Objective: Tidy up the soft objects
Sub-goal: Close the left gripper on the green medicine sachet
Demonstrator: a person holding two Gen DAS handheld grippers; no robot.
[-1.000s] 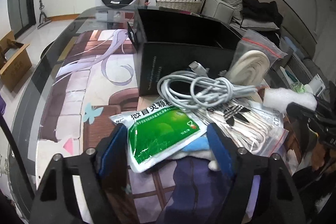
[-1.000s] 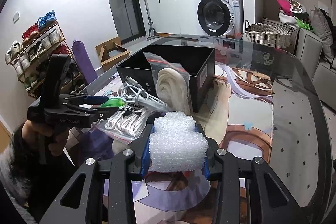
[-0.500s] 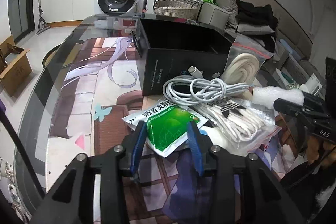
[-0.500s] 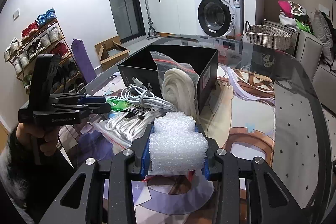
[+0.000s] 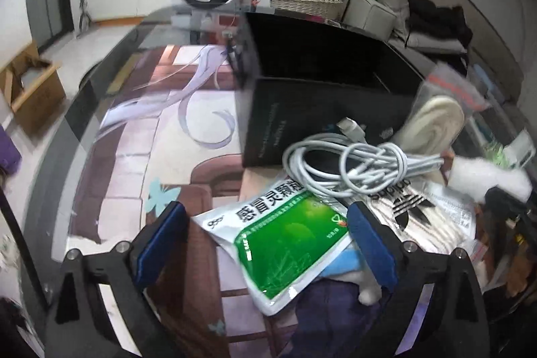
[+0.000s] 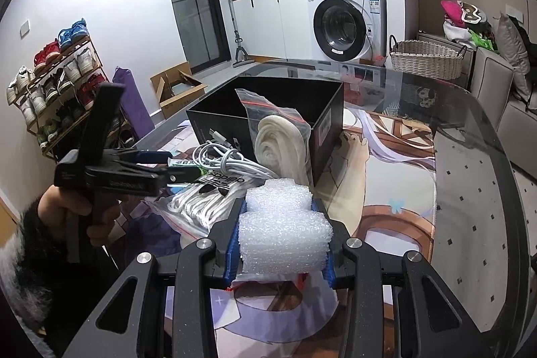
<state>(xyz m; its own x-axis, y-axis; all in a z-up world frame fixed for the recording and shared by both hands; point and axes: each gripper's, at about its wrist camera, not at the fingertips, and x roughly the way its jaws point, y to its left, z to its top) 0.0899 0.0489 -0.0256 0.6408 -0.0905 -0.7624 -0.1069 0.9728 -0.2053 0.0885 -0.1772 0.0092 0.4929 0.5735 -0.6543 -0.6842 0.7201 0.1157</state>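
Foam roll (image 6: 283,232) sits clamped in our right gripper (image 6: 280,244). At nine o'clock our left gripper (image 5: 265,244) spreads its jaws wider, straddling the green sachet (image 5: 285,237) untouched. Cable coil (image 5: 355,163) beyond, black box (image 6: 268,109) at twelve o'clock.

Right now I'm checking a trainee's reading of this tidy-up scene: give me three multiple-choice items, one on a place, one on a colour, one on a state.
1. Where does the coiled white cable lie?
A. inside the wicker basket
B. on the pile in front of the black box
C. on the floor

2. What colour is the medicine pouch mostly?
A. green
B. red
C. yellow

3. How is the right gripper?
A. open, empty
B. shut on the cable
C. shut on the white foam roll

Answers: 1 B, it rests on the bags beside the box front. 2 A, its printed face is green. 3 C, both pads press the foam.
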